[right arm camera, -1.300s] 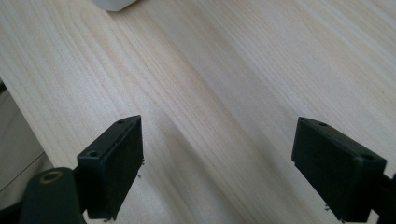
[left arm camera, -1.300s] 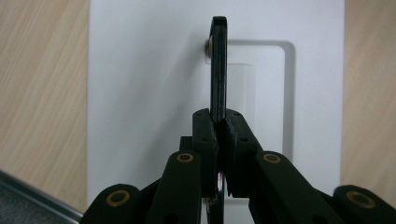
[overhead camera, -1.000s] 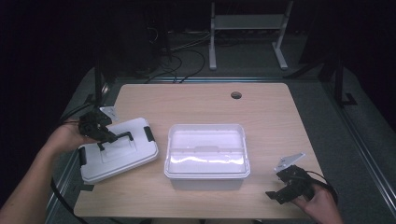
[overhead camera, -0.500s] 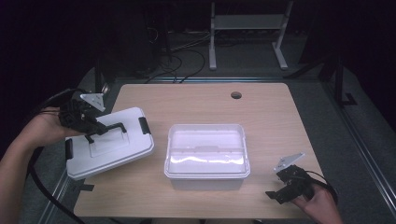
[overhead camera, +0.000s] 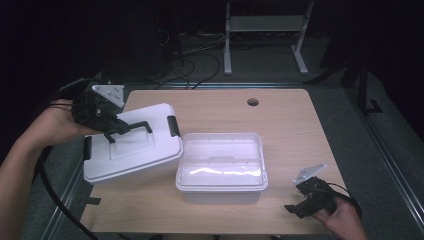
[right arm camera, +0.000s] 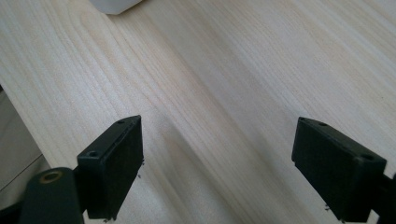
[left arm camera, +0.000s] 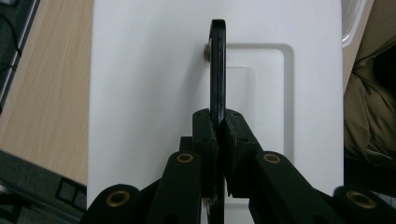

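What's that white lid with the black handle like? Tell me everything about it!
The lid is white, looks like plastic, rectangular with rounded corners and a sunken panel in the middle. It has a black handle on top and a black latch at each short end. The left gripper is shut on the handle. The lid sits tilted at the table's left edge, beside the open white box.

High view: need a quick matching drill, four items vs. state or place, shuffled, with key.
Items:
1. left gripper
2. right gripper
3. white lid
4. clear bin

States:
A. open top, standing mid-table
B. open, low over bare wood at the near right corner
C. tilted, left end past the table edge
D. shut on the black handle

Pairs: 1-D, 2-B, 3-C, 4-A
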The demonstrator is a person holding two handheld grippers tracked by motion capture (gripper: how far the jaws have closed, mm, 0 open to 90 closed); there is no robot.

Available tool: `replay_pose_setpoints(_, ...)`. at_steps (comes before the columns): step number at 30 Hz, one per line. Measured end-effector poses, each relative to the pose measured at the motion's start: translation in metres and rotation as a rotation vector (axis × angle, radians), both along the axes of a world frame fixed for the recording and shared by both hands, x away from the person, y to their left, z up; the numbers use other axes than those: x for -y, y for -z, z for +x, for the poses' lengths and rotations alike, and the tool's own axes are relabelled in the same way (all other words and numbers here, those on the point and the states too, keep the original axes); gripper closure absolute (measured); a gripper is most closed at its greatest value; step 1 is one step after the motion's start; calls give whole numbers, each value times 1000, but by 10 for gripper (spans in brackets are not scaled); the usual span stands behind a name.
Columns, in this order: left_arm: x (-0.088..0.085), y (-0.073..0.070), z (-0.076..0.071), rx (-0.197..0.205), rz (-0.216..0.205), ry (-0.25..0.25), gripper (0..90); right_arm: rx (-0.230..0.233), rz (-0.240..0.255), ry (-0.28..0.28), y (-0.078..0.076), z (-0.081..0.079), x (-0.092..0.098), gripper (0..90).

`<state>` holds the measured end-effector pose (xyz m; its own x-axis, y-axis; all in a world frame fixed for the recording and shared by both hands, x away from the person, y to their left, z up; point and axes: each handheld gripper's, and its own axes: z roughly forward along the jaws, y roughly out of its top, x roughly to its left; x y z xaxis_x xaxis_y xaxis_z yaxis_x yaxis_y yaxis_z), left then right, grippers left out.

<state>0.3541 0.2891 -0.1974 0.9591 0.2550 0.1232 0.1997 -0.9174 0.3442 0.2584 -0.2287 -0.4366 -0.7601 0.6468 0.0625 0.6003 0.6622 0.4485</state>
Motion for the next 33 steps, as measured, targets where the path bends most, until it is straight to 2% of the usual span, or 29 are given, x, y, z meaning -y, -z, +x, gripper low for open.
replay_pose_setpoints(6, 32, 0, 2, -6, -5, 61, 844, 0, 5, 0, -1, 0, 0, 160)
replay_pose_setpoints(7, 32, 0, 2, -6, -5, 61, 844, 0, 5, 0, -1, 0, 0, 160)
replay_pose_setpoints(8, 44, 2, 3, -15, -4, 80, 844, 1, 6, 1, -1, 0, 1, 160)
replay_pose_setpoints(16, 85, 9, 5, -42, -12, 156, 845, 2, 18, 4, -2, 0, 3, 160)
replay_pose_setpoints(19, 103, 15, 6, -52, -5, 169, 845, -1, 20, 10, -1, 1, 5, 157)
replay_pose_setpoints(25, 133, 26, 9, -78, -29, 208, 845, -1, 15, 5, -1, 0, 4, 157)
replay_pose_setpoints(30, 153, 32, 10, -92, -29, 232, 845, 1, 19, 6, -2, 0, 5, 157)
replay_pose_setpoints(33, 159, 33, 11, -100, -32, 236, 845, 2, 21, 7, -2, 0, 6, 157)
